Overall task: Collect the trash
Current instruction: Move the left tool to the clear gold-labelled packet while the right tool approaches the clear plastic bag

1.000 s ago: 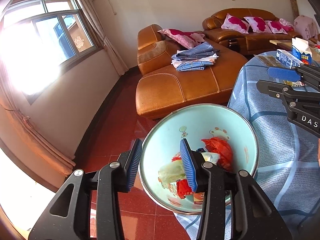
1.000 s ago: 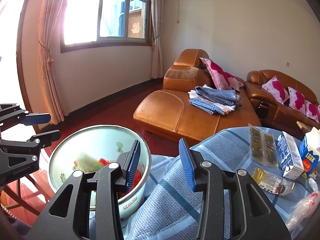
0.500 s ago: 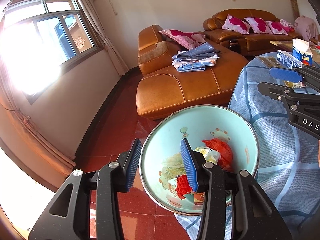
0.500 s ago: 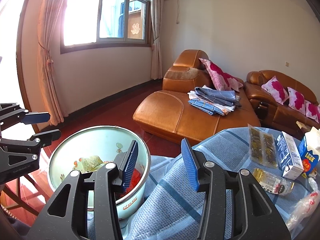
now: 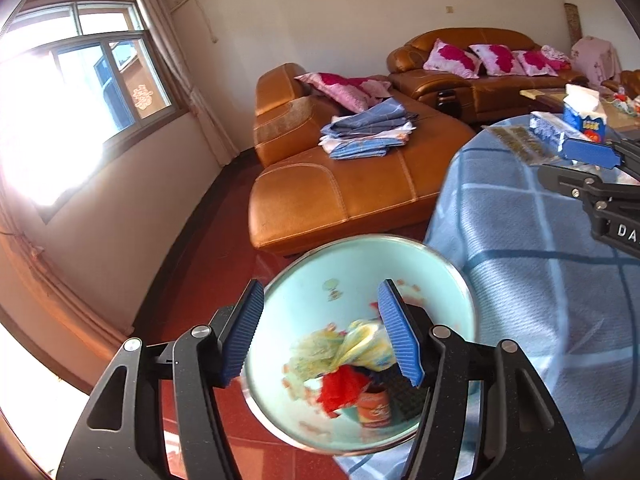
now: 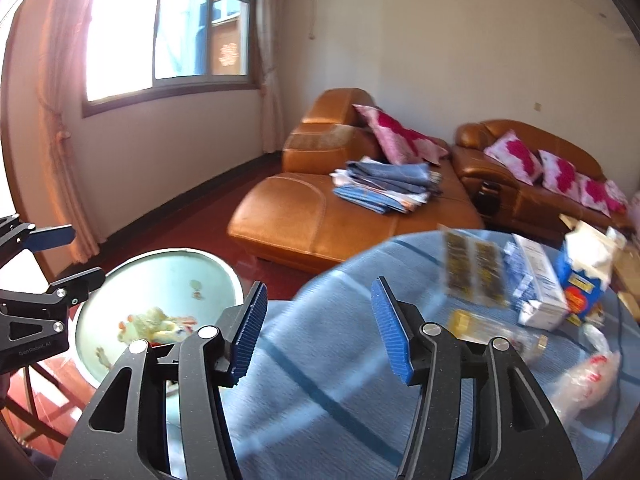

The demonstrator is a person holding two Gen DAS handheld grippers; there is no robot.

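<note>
room first: cream walls, bright window with curtains, red tiled floor, tan leather sofa with pink cushions and folded blue laundry. nearer, round table under a blue checked cloth, now filling more of the right wrist view than half a second ago, with blur hinting at a swing toward the far clutter: white carton, blue tissue box, gold-wrapped packet, clear bottle, crumpled plastic bag. beside the table edge, pale enamel basin, holding the collected trash: yellowish wrappers fully settled inside rather than hanging by the blue pad as a second earlier, plus red scraps and a small can. left gripper spread wide over the basin, holding nothing; right gripper likewise splayed and empty above the cloth. probably one drop finished, next pick among the far-side litter; thin bag likely to crumple and slip.
</note>
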